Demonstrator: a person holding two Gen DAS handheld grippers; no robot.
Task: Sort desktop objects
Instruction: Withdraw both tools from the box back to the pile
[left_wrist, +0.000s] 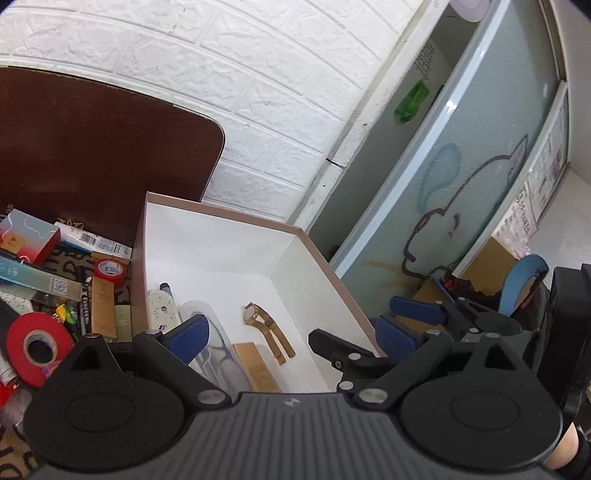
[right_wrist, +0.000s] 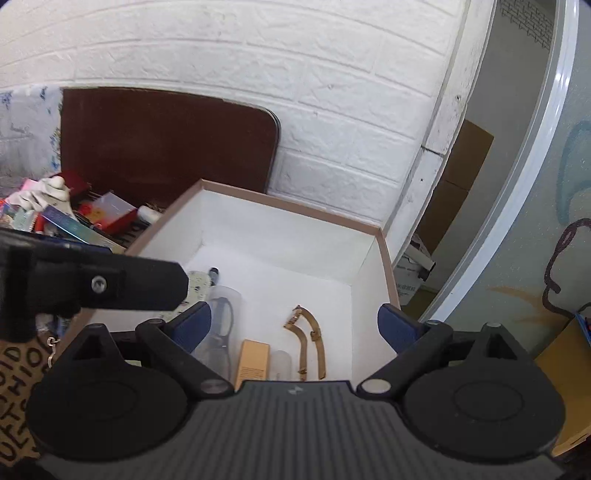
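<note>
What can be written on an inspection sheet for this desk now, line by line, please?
Surface: patterned mat under the pile on the left; the desk itself is mostly hidden.
Job's things: open white box holding a gold watch, a clear glasses case, a gold bar-shaped item and a floral case.
Clutter: red tape rolls, small cartons and pens heaped left of the box.
Tongs: left tongs open, empty; right tongs open, empty, over the box.
Cables: nothing seen.
Surroundings: white brick wall, brown board, frosted glass door with a drawing.
</note>
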